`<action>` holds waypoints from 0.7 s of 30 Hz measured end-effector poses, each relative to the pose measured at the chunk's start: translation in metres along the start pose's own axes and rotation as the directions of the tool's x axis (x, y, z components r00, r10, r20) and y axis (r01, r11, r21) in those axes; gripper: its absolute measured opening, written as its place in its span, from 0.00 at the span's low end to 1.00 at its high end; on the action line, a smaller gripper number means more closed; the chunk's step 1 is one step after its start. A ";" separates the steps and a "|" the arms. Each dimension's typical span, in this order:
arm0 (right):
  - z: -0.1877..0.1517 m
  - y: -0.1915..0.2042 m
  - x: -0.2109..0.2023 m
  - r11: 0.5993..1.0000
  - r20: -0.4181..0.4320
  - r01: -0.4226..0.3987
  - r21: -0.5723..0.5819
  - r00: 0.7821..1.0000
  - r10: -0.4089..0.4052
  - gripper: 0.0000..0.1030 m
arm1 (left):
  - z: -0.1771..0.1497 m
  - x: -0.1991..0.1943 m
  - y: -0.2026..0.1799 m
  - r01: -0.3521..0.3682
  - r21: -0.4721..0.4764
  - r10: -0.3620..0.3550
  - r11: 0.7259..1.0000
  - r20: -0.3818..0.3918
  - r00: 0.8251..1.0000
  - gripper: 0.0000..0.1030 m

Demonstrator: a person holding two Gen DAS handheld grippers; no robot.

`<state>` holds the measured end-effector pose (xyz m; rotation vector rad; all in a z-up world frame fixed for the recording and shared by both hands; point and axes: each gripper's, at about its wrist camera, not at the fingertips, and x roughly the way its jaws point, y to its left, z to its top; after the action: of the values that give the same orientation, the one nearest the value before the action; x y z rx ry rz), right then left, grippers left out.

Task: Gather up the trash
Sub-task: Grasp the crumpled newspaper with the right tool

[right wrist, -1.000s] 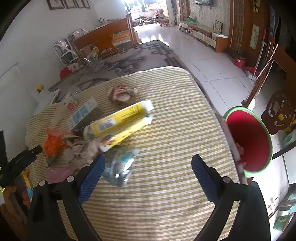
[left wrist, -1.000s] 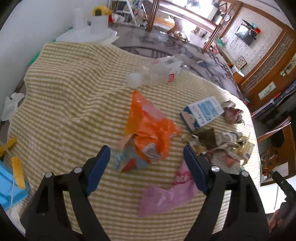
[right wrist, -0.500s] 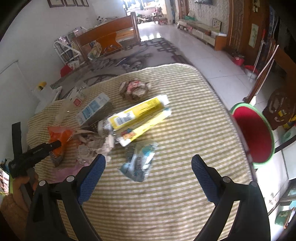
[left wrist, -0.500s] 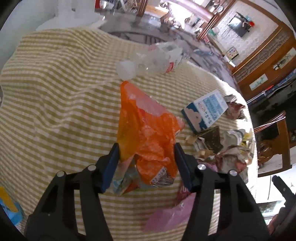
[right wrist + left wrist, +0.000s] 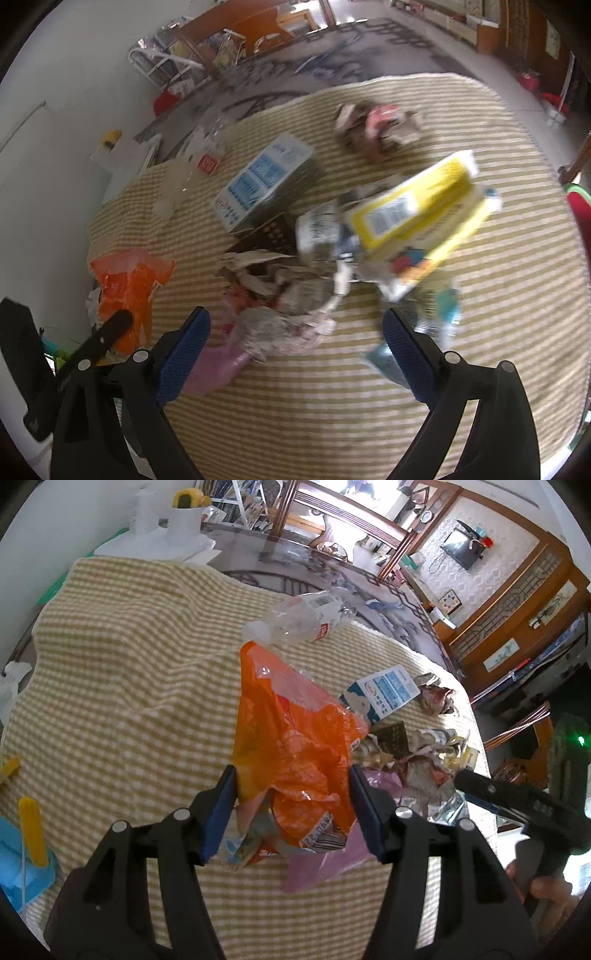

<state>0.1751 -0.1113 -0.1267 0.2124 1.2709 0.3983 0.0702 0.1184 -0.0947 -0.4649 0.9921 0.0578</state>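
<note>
The orange bag (image 5: 295, 753) was pinched between the left tongs (image 5: 291, 812), which had just been closing on it, and hung above the striped surface (image 5: 122, 686). Slippage was judged possible, since thin crumpled film gives little purchase. The right tongs (image 5: 295, 350) were spread over the paper scraps (image 5: 280, 288). No writing was legible.

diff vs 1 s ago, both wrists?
Left tongs have just been closing and now pinch the orange bag, which stands lifted between the pads; a second ago it lay flat ahead of open jaws. Right tongs, open, swung from the red bin side over to the crumpled paper pile. The blue carton, clear bottle and striped cloth are unmoved.
</note>
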 end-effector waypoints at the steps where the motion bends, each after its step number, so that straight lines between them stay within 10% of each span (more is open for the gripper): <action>1: 0.001 0.004 0.006 1.000 -0.013 -0.002 0.001 1.000 0.002 0.88 | -0.001 -0.001 0.001 -0.003 -0.001 0.003 1.000 -0.001 1.000 0.56; 8: 0.004 0.014 0.025 1.000 -0.053 -0.028 0.002 0.998 0.028 0.88 | -0.009 -0.008 0.006 -0.009 -0.012 0.009 1.000 0.006 1.000 0.57; 11: 0.004 0.017 0.020 0.999 -0.033 -0.040 -0.013 0.999 0.039 0.75 | -0.011 -0.008 0.007 -0.014 -0.012 0.014 1.000 0.002 1.000 0.57; 13: 0.001 0.018 0.013 0.999 -0.032 -0.033 -0.042 0.999 0.032 0.48 | -0.012 -0.008 0.007 -0.015 -0.012 0.015 1.000 -0.002 1.000 0.57; 21: -0.006 0.009 -0.011 0.998 0.016 -0.054 -0.039 0.998 0.054 0.45 | -0.013 -0.006 -0.002 -0.005 0.012 0.005 1.000 -0.009 1.000 0.57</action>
<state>0.1651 -0.1081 -0.1153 0.2175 1.2416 0.4661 0.0569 0.1126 -0.0951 -0.4519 1.0023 0.0538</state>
